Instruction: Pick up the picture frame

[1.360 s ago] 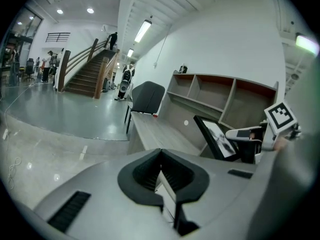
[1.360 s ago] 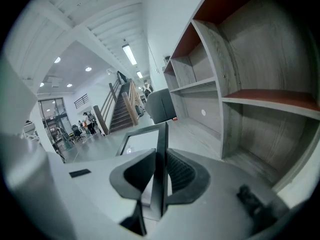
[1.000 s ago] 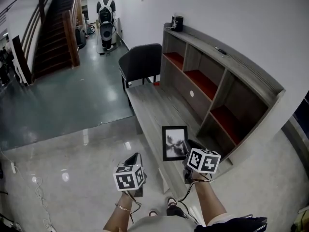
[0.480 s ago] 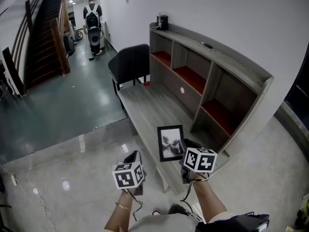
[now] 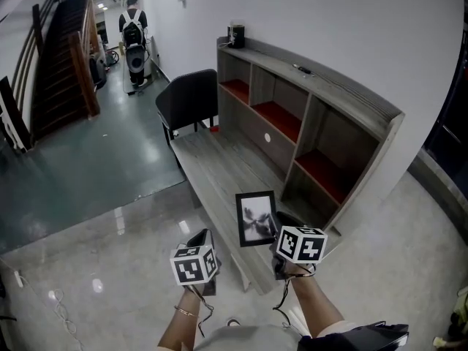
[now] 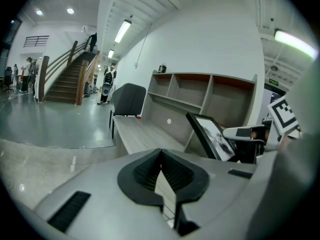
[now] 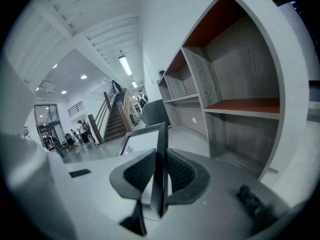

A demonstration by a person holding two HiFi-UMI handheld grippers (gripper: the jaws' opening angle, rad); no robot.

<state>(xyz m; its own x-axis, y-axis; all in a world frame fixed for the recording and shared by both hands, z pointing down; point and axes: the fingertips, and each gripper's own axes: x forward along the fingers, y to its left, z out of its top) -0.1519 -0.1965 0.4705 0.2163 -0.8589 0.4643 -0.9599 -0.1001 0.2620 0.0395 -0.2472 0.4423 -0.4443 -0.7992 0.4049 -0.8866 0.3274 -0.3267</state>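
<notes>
The picture frame [image 5: 256,219], black-edged with a grey-toned picture behind its glass, stands upright with its face turned left, over the near end of the long grey wood surface [image 5: 219,170]; I cannot tell whether its lower edge clears the wood. The right tongs [image 5: 278,227] have it by its right edge: in the right gripper view the frame [image 7: 142,143] runs edge-on between the two ribbed pads, which press on it from either side, the tongs [image 7: 161,170] closed on it. From the left gripper view the frame [image 6: 212,135] shows leaning, with the right tongs and their marker cube just right of it. The left tongs [image 5: 202,240] hang to the left of the frame, apart from it and nearer the floor side of the surface; their tips [image 6: 161,155] meet with nothing between them. Along the right of the surface rises a grey shelf unit [image 5: 330,134] with red-floored compartments, and a small dark object [image 5: 235,35] sits on its top at the far end. A black chair [image 5: 187,97] stands at the far end of the surface. Left of everything spreads a glossy floor [image 5: 95,196], with a wooden staircase [image 5: 66,57] at the far left and a person [image 5: 132,22] wearing a backpack far down the passage.
</notes>
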